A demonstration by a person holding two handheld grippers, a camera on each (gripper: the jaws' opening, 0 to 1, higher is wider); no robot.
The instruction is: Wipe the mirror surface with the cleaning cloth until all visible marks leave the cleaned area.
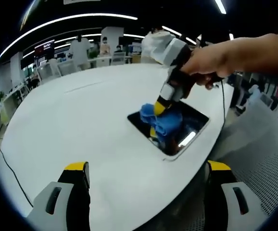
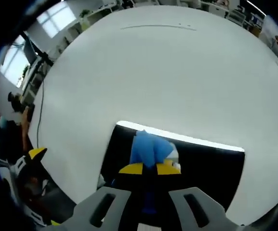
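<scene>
Blue cloth [image 2: 149, 148] is pinched in the right gripper [image 2: 150, 168] and pressed on the mirror [image 2: 211, 163], whose long side runs across its jaws. The left gripper [image 1: 146, 180] hangs spread and empty, well back over the white table [image 1: 81, 115].

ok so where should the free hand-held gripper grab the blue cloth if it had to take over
Probably the bunched fold of the blue cloth lying on the mirror, coming from the near table edge, opposite the right hand-held gripper already pinching its top. That free bulk stands up enough to pinch.
</scene>
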